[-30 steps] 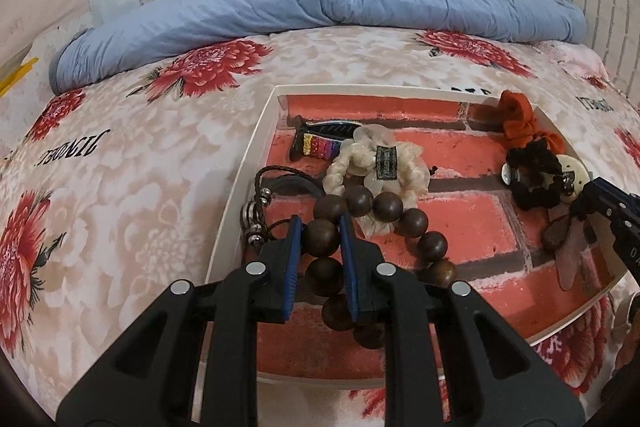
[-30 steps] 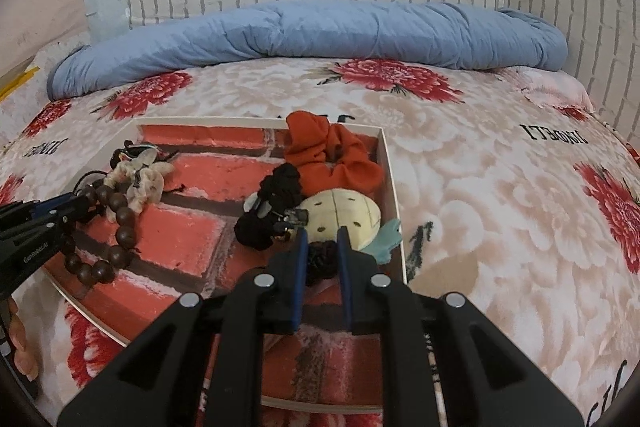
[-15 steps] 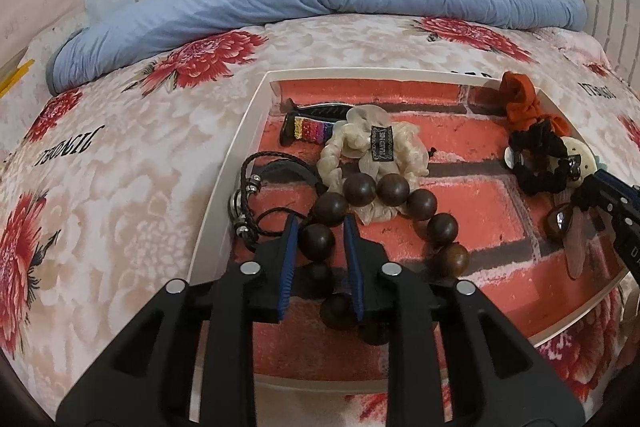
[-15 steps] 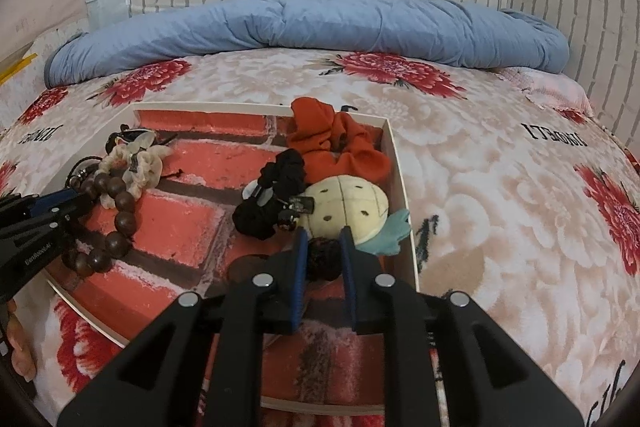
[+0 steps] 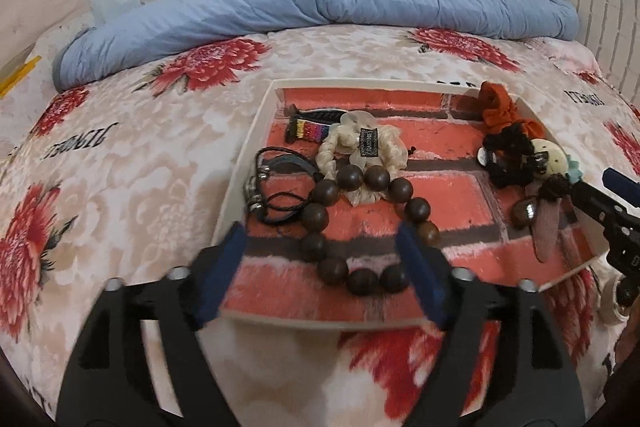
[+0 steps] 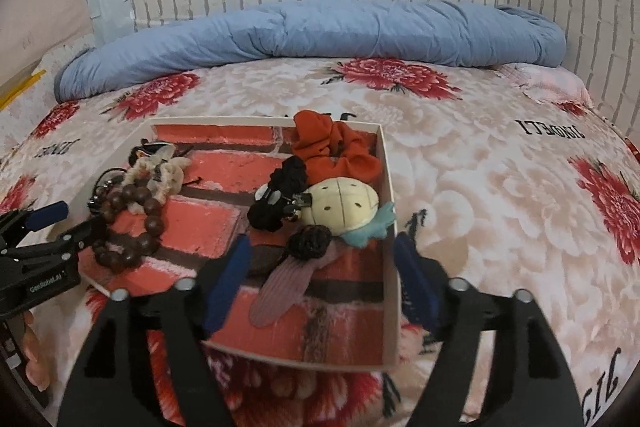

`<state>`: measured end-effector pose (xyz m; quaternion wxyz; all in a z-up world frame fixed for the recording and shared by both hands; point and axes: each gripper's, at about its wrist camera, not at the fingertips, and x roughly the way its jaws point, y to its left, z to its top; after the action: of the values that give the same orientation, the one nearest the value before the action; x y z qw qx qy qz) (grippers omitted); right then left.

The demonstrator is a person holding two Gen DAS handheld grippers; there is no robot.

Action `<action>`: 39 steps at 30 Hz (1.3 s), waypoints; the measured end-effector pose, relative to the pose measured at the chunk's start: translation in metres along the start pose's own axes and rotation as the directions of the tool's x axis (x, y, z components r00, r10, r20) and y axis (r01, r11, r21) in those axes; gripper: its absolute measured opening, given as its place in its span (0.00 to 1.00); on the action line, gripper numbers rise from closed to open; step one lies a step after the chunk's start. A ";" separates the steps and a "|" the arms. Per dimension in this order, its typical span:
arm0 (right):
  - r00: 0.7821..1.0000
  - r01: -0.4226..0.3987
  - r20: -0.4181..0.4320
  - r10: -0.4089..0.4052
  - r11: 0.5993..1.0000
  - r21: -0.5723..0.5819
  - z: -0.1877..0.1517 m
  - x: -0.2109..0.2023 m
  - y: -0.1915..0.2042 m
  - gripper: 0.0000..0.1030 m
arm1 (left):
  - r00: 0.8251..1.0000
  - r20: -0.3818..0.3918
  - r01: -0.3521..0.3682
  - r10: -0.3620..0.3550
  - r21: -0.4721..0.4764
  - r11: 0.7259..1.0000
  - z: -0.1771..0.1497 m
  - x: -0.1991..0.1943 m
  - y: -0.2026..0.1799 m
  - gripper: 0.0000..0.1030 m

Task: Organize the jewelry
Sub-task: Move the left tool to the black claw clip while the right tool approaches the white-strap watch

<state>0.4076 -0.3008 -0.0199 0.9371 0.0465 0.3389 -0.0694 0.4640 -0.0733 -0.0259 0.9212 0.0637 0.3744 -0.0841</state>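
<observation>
Blue-padded left gripper (image 5: 320,267) has spread wide, releasing the wooden bead bracelet (image 5: 360,223), which lies between its fingers in the tray (image 5: 256,131). Likewise the right gripper (image 6: 322,269) has parted, dropping the dark hair tie (image 6: 310,242) just ahead.

even indoor light, soft and slightly dim, warm cast. heavy fisheye bend with black vignette corners. motion blur on left gripper (image 5: 320,259) and right gripper (image 6: 322,267) fingers; tray (image 5: 256,147) contents sharp, faint shadows

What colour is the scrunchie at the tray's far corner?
Orange-red; the scrunchie shows best in the right wrist view.
</observation>
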 end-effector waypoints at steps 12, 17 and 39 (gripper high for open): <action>0.996 0.073 0.051 -0.073 0.997 0.001 -0.020 -0.078 -0.023 0.95 | 0.994 0.099 -0.045 0.047 -0.024 0.999 -0.025 -0.104 0.022 0.95; 0.995 0.095 0.034 -0.095 0.995 0.007 -0.045 -0.093 -0.031 0.95 | 0.994 0.091 -0.053 0.057 -0.046 0.998 -0.053 -0.122 0.034 0.95; 0.986 0.151 -0.079 -0.148 0.988 0.029 -0.094 -0.064 -0.044 0.95 | 0.986 -0.039 -0.165 0.161 -0.124 0.979 -0.127 -0.102 0.105 0.95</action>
<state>0.2930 -0.3257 -0.0526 0.9147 0.0400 0.3756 -0.1438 0.3266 0.0633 -0.0391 0.9218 0.0368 0.3856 0.0165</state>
